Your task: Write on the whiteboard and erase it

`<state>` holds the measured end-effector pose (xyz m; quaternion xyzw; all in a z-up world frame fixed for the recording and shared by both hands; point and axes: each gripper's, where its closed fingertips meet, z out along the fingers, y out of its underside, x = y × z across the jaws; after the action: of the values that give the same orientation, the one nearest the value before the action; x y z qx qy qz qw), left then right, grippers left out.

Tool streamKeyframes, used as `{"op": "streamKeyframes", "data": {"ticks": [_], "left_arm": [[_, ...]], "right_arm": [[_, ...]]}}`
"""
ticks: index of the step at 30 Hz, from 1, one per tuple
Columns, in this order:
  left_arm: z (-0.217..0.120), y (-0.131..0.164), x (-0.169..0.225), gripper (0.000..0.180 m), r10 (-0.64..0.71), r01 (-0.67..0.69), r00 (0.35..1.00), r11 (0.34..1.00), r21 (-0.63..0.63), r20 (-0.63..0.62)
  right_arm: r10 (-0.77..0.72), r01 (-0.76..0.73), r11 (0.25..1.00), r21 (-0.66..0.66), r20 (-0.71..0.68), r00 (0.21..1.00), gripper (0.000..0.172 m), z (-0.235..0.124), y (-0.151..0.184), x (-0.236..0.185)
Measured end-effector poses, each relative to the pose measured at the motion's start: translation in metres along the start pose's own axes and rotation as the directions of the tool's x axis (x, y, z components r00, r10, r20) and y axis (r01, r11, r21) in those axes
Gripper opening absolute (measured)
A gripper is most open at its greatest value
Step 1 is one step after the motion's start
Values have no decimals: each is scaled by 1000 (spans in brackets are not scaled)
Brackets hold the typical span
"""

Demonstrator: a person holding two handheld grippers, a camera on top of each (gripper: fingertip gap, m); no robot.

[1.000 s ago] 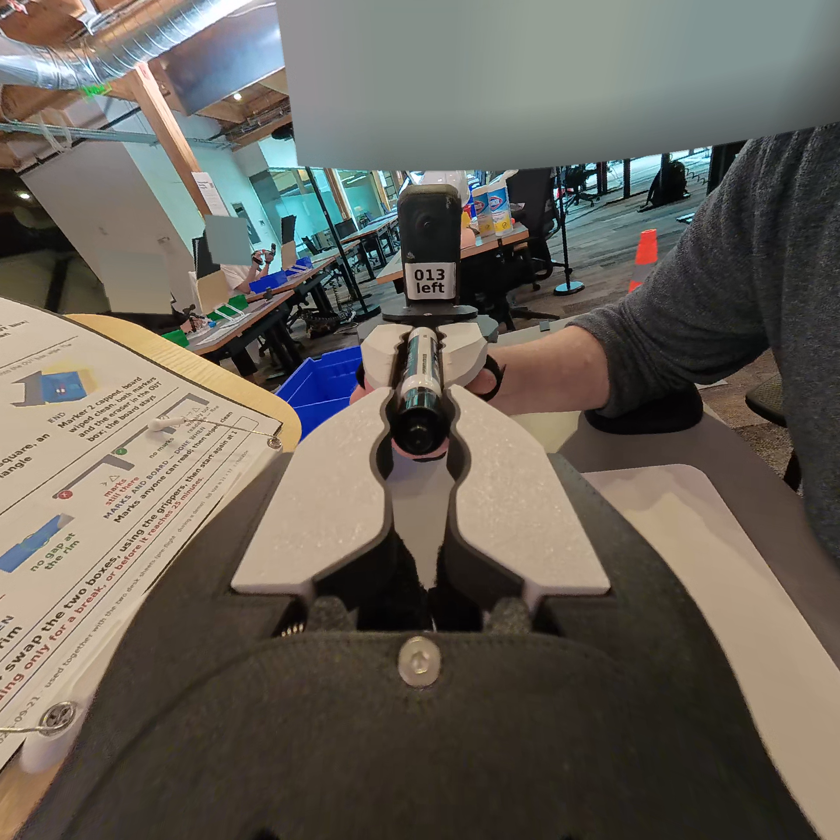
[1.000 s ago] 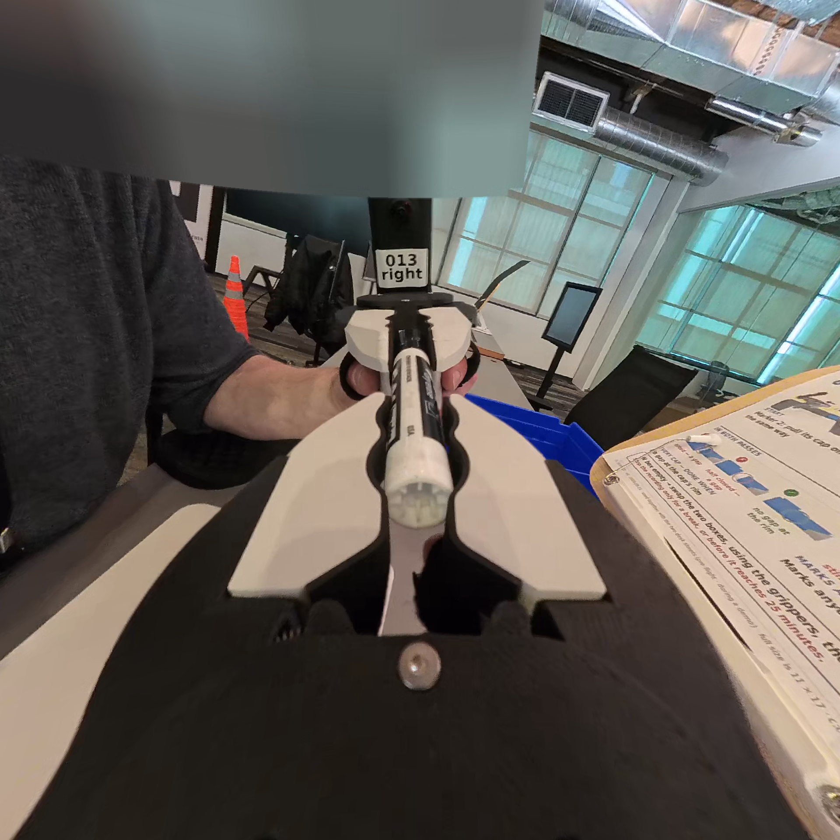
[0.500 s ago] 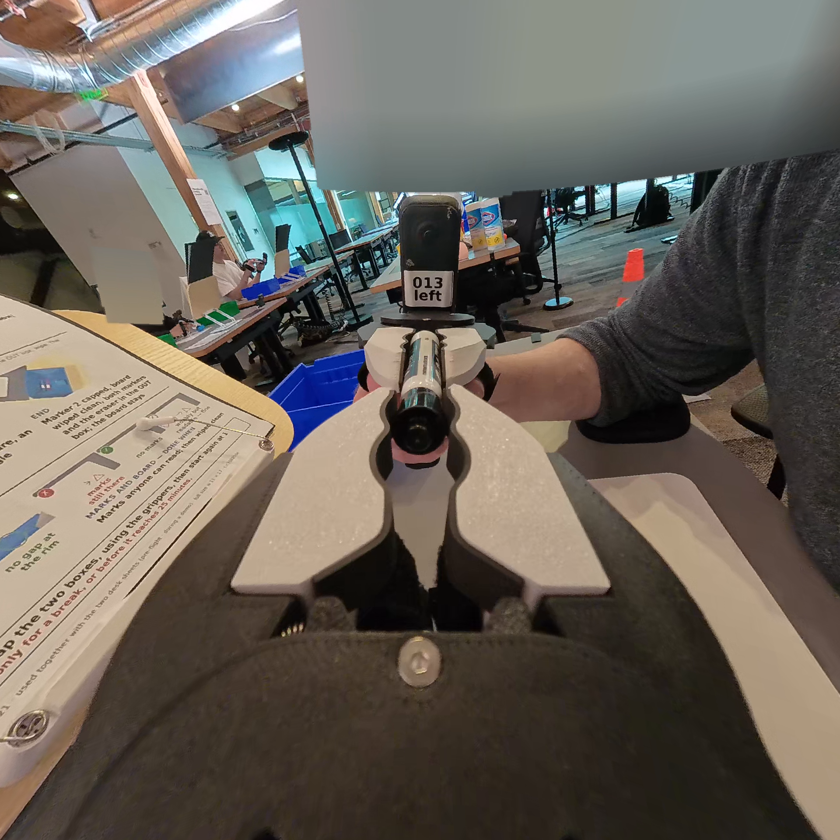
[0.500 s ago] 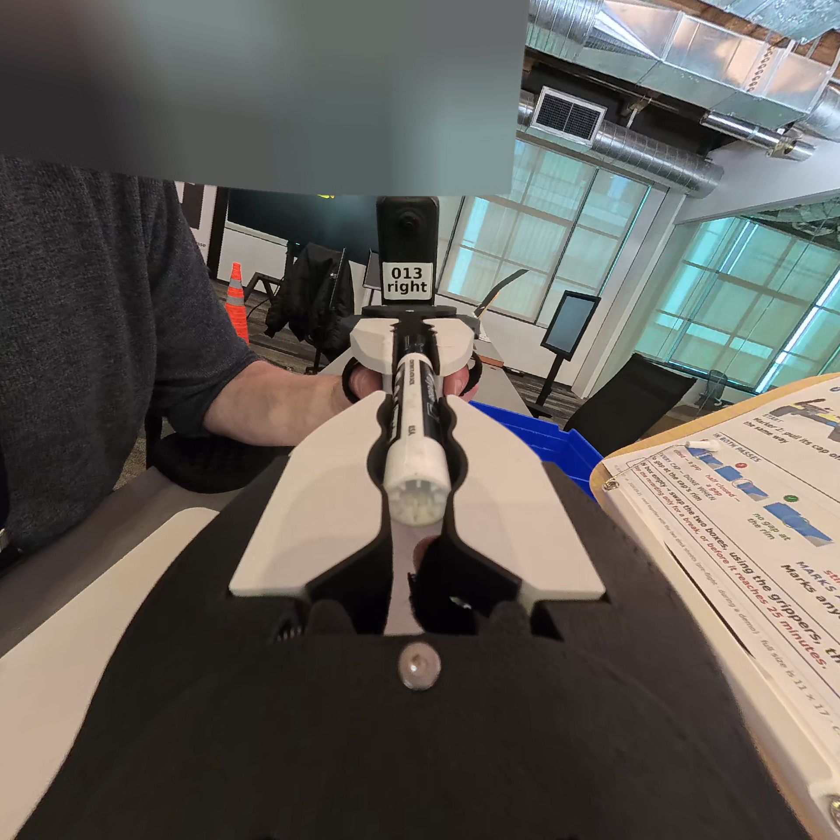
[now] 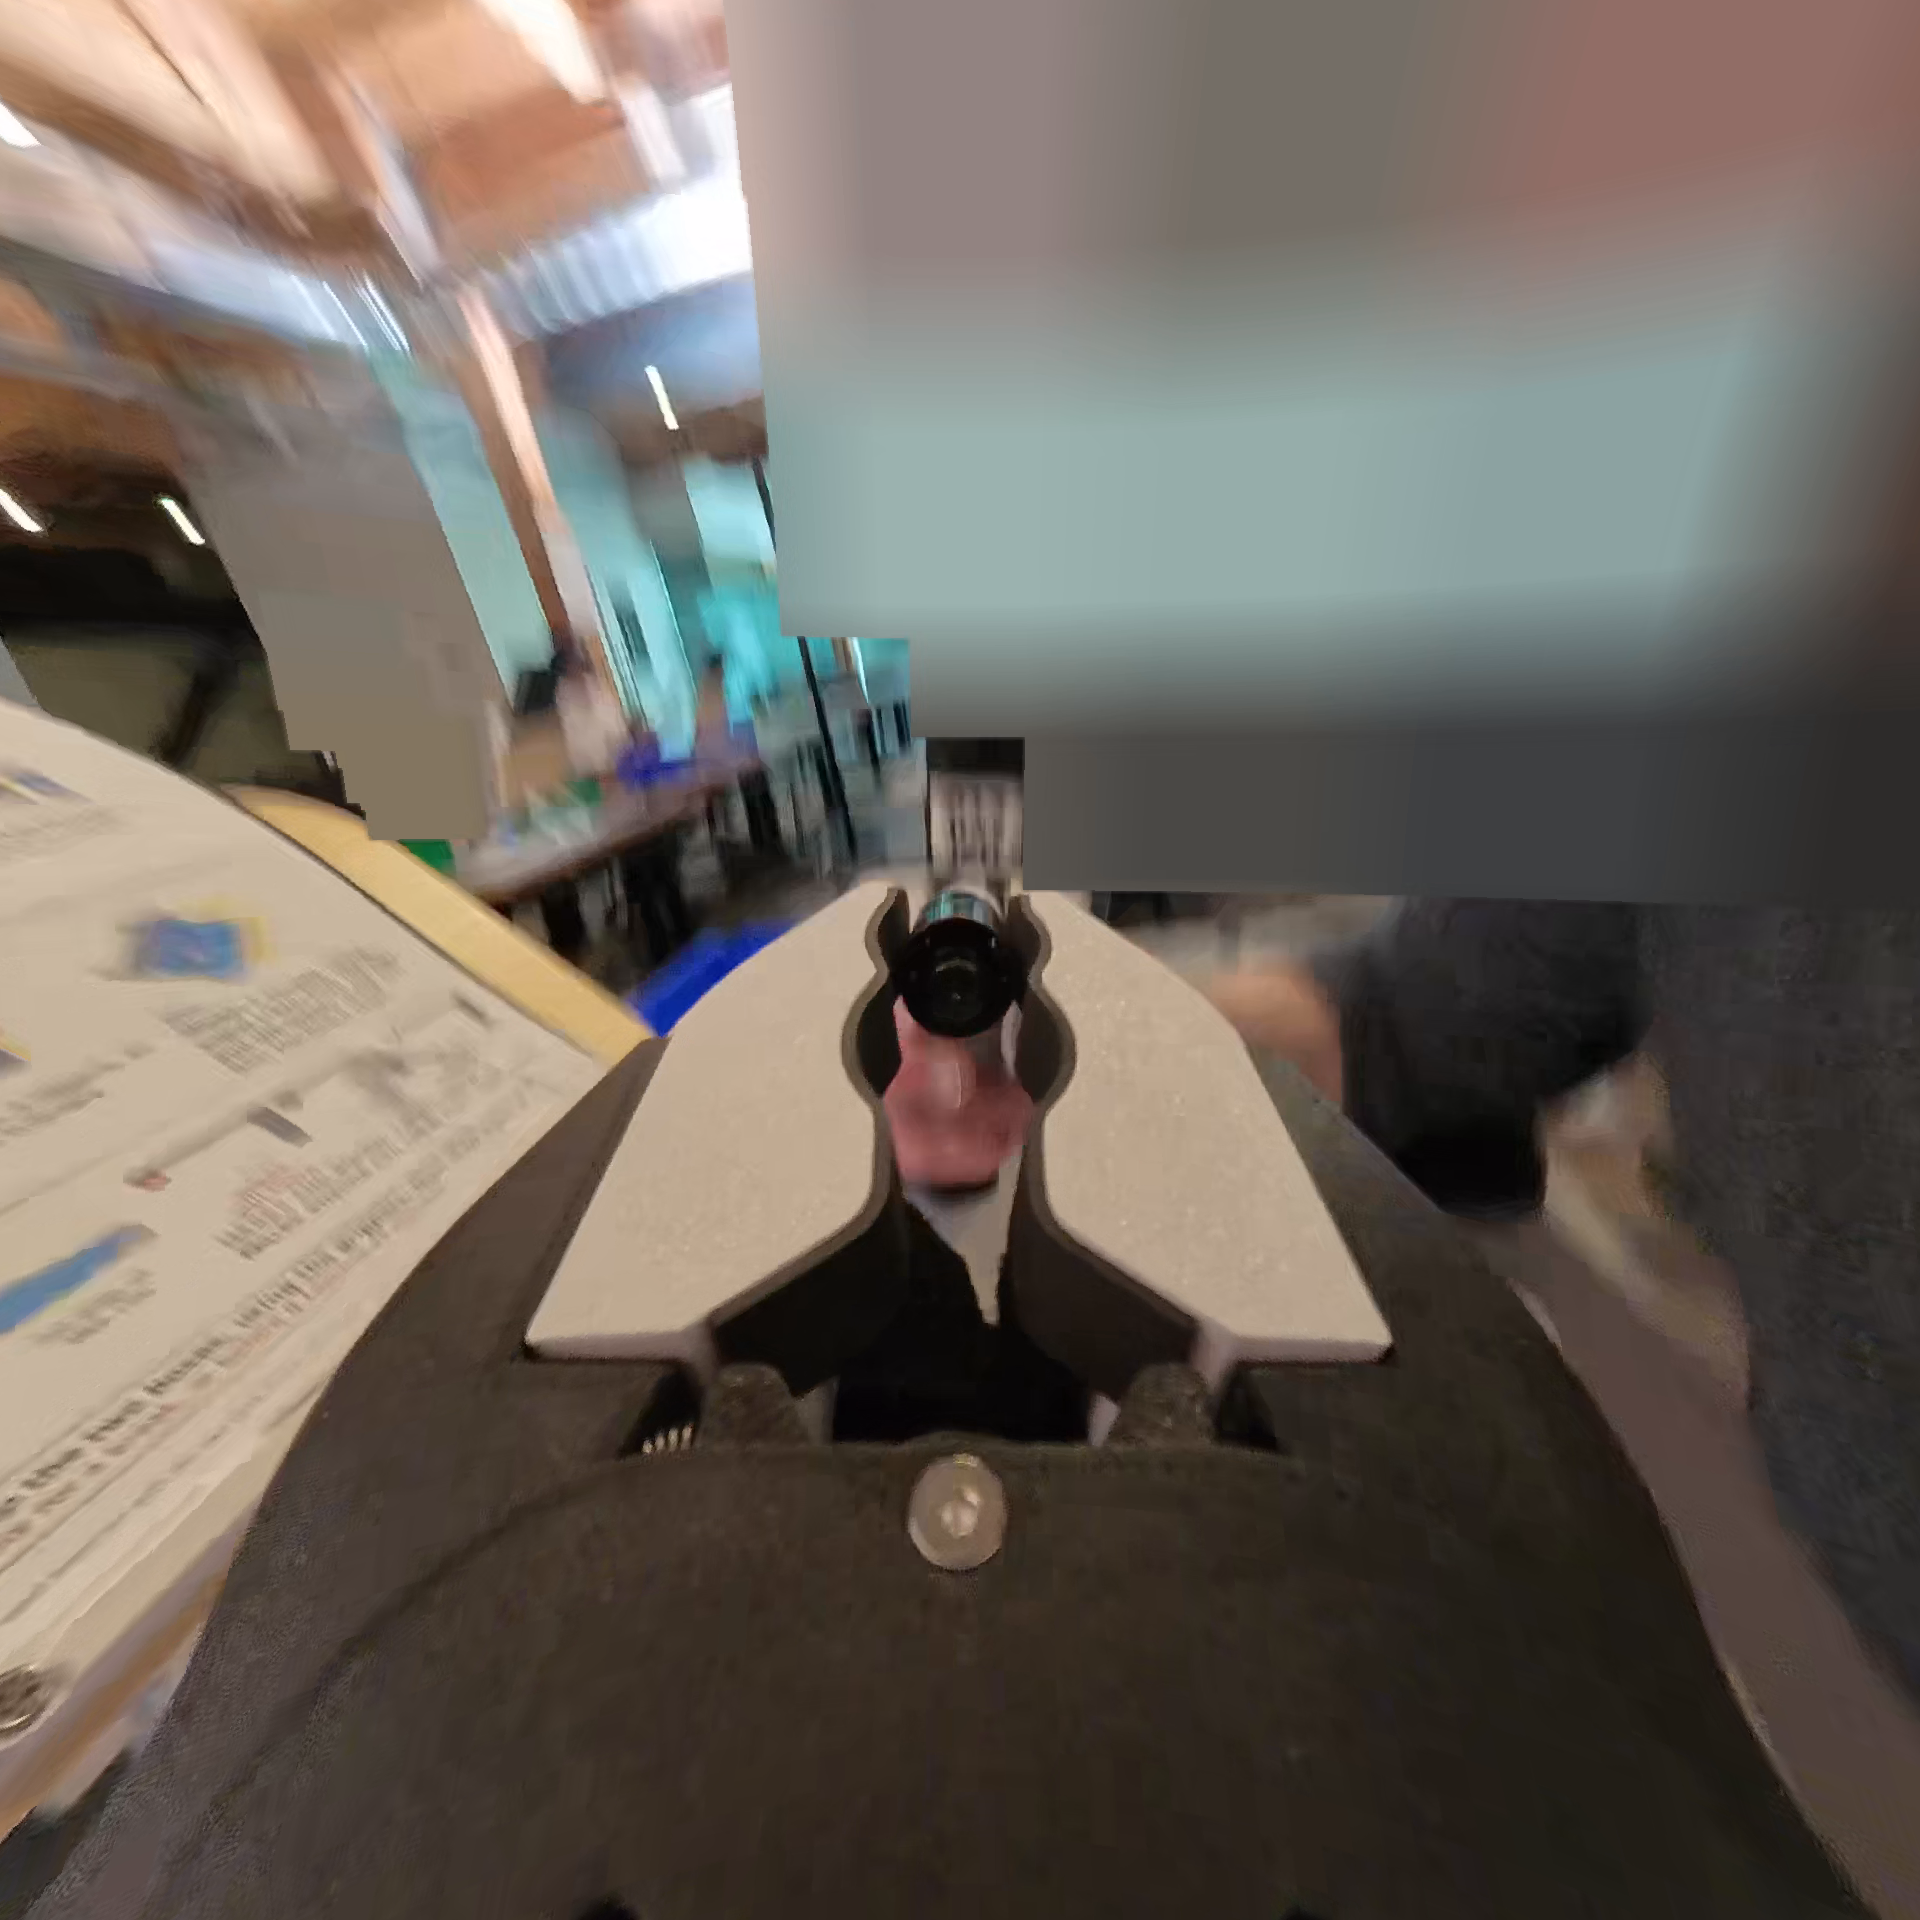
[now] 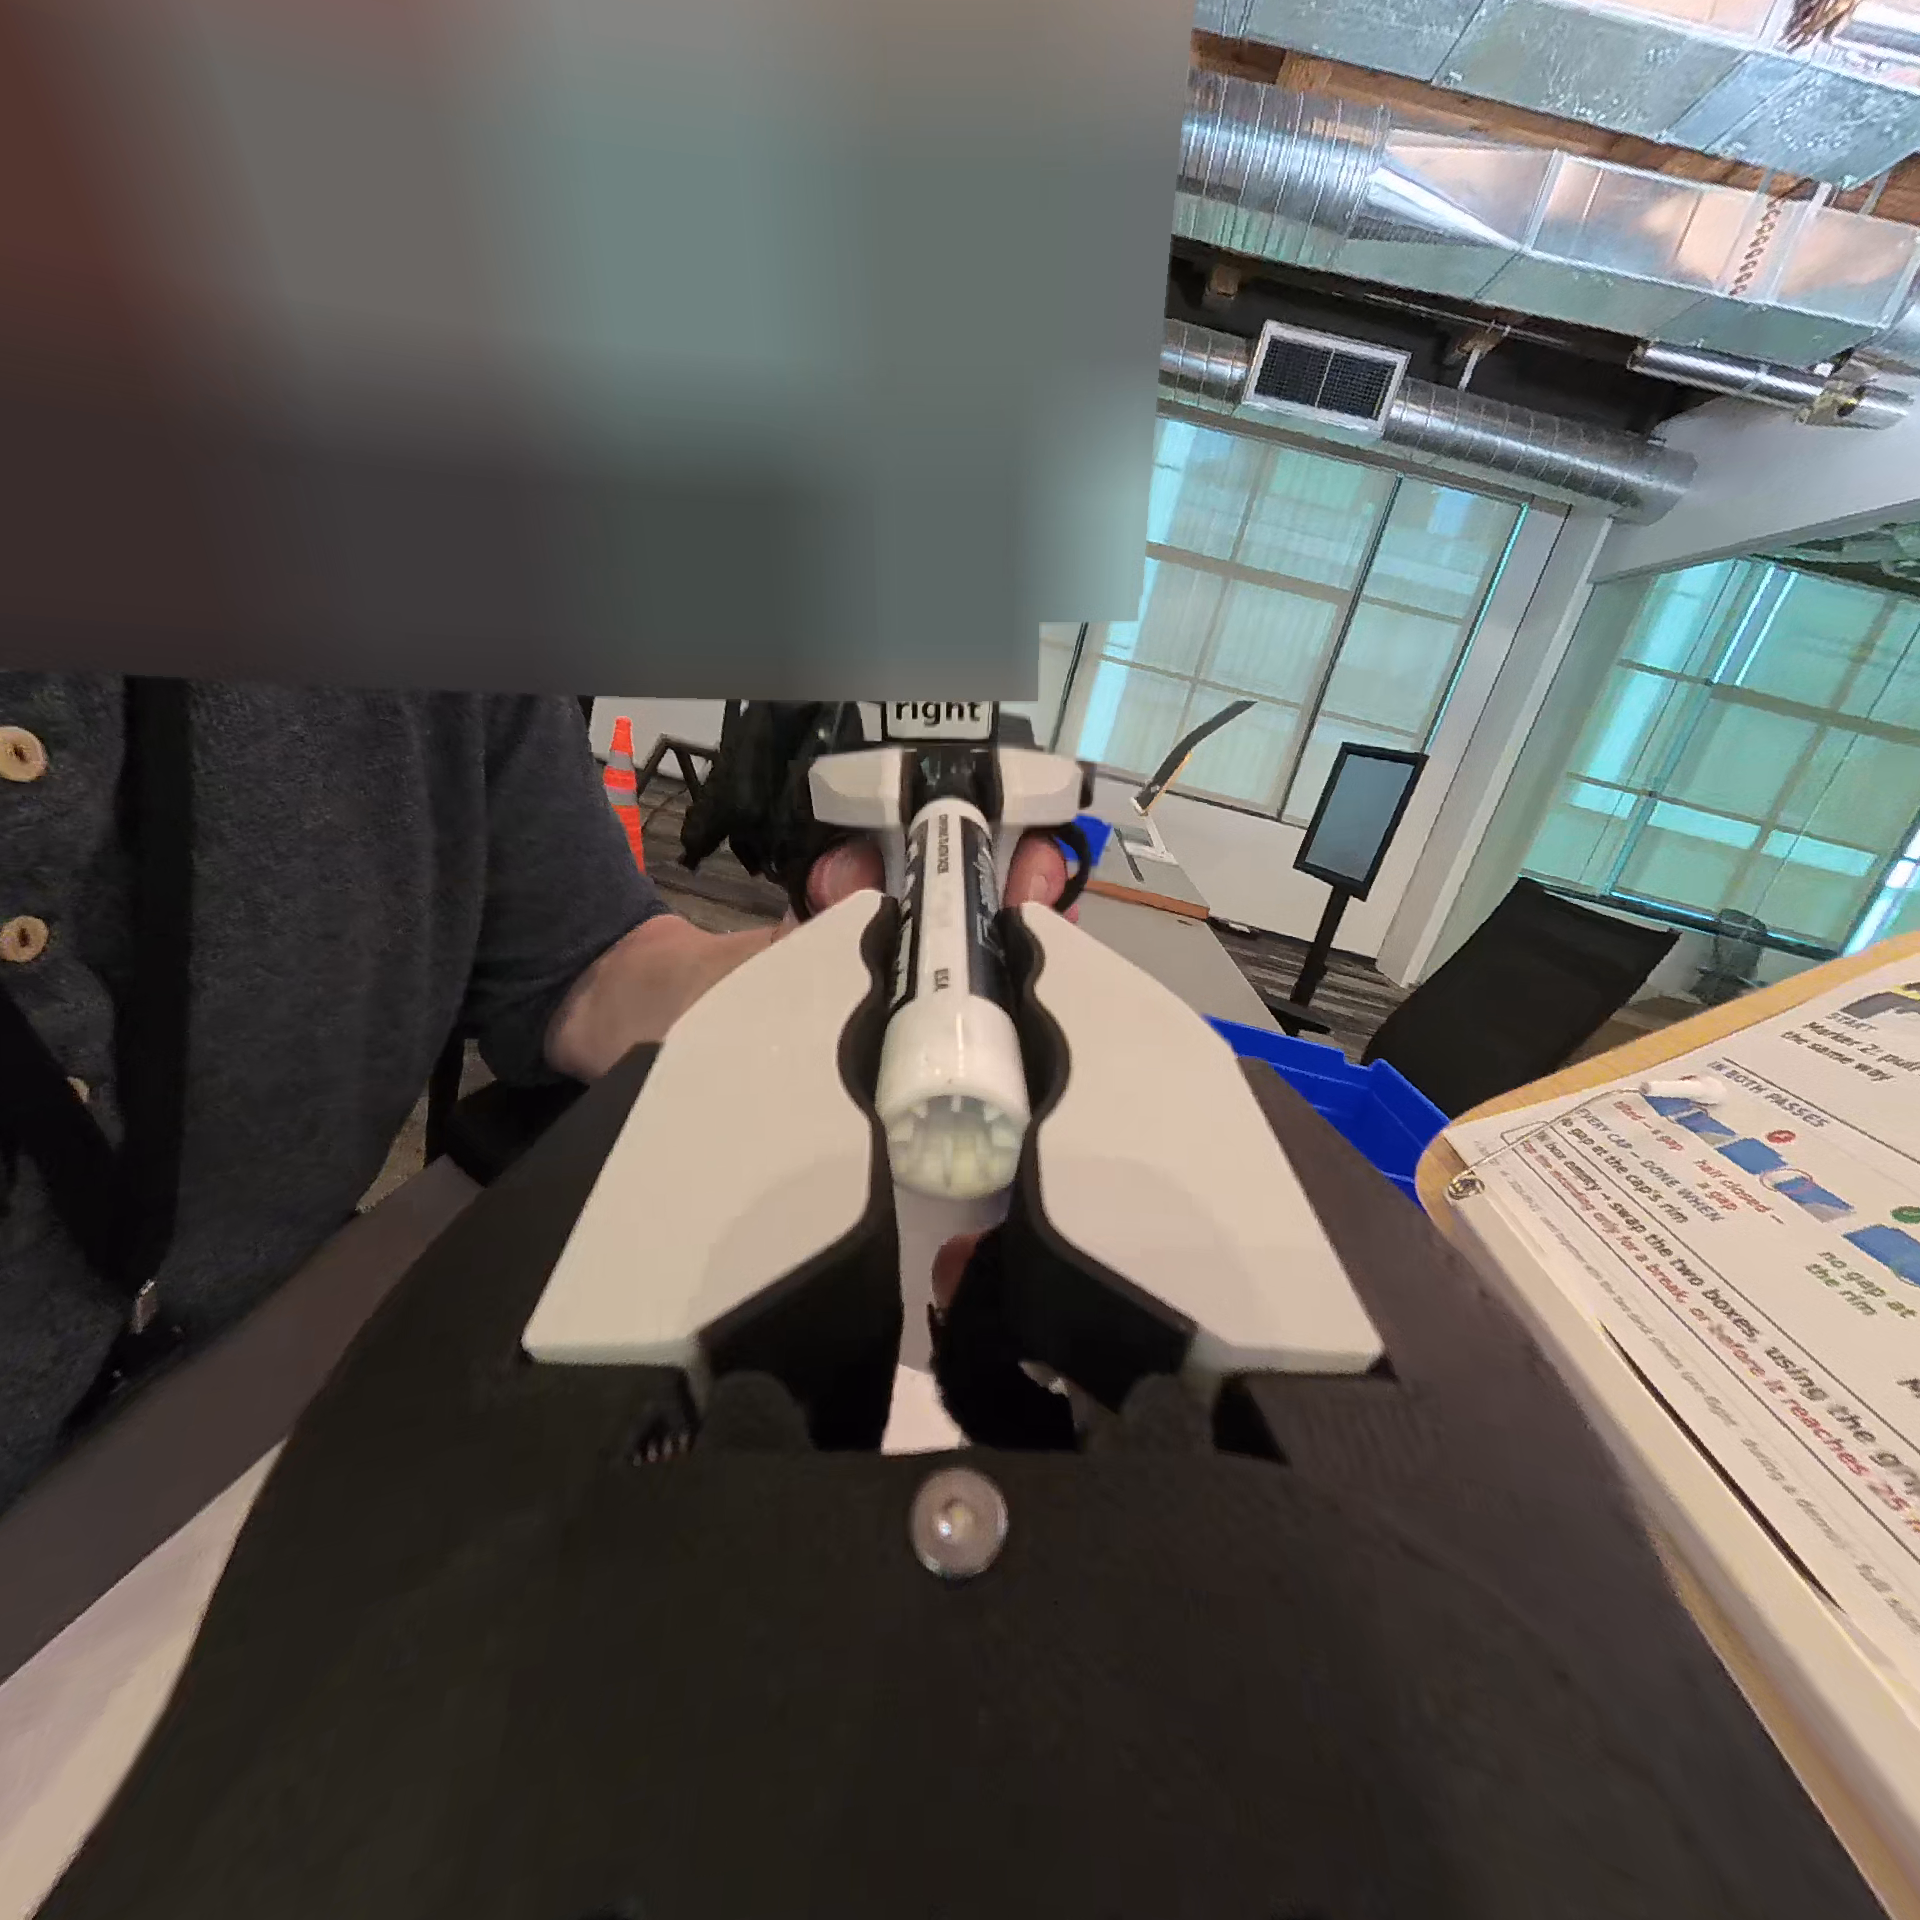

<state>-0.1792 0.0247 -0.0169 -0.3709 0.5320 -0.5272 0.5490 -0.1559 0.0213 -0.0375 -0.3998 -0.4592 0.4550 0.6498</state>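
Left wrist view: heavily motion-blurred against the sharp earlier frame; marker [image 5: 961, 982] now seen end-on, black round cap end pinched between pale, grainy scalloped fingers [image 5: 769, 1122] of left gripper [image 5: 961, 935]; laminated instruction sheet [image 5: 208, 1091] at left. Right wrist view: sharp; right gripper [image 6: 951, 935] clamped on the marker's [image 6: 951, 1039] white ribbed tail end, opposite gripper [image 6: 940, 795] closer than before, gripping far end; blue bin [image 6: 1340, 1091] beyond.

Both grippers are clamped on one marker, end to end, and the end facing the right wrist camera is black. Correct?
Not quite: in the right wrist view the marker end facing that camera is white. The rest stands: left gripper and right gripper both clamp it.
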Motion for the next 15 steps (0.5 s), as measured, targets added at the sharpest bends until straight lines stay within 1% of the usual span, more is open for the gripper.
{"op": "streamKeyframes", "data": {"ticks": [1, 2, 3, 4, 5, 7, 9, 10, 12, 15], "left_arm": [[-18, -23, -11, 18, -54, 51, 998, 994, 98, 29], [-38, -37, -27, 17, -32, 22, 995, 994, 107, 93], [-49, -35, -40, 18, 58, -64, 982, 997, 31, 178], [-54, -34, -44, 18, 73, -78, 977, 997, 18, 201], [-52, -31, -42, 18, 50, -55, 984, 998, 23, 173], [-50, -15, -48, 19, 76, -68, 983, 996, -52, 170], [-50, 9, -53, 19, 59, -42, 991, 989, -143, 118], [-51, 17, -59, 19, 77, -54, 988, 984, -168, 135], [-49, 34, -62, 19, 70, -40, 990, 973, -228, 125], [-47, 52, -64, 19, 53, -18, 992, 958, -287, 114]], "right_arm": [[47, -46, 996, 79, -11, 999, 20, -13, -11, 9], [99, -92, 987, 133, -43, 994, 19, -34, -20, 26], [72, -62, 992, 113, -86, 994, 19, -48, -21, 37], [28, -20, 997, 68, -112, 993, 19, -53, -18, 42], [18, -11, 999, 52, -120, 993, 19, -54, -17, 43], [23, -19, 999, 32, -132, 991, 20, -56, -12, 47], [23, -22, 1000, 13, -131, 991, 20, -55, -8, 47], [12, -14, 1000, -16, -131, 991, 19, -52, -3, 47], [-26, 13, 996, -94, -143, 989, 20, -49, 9, 49], [-43, 25, 992, -124, -144, 989, 19, -47, 10, 48]]}}
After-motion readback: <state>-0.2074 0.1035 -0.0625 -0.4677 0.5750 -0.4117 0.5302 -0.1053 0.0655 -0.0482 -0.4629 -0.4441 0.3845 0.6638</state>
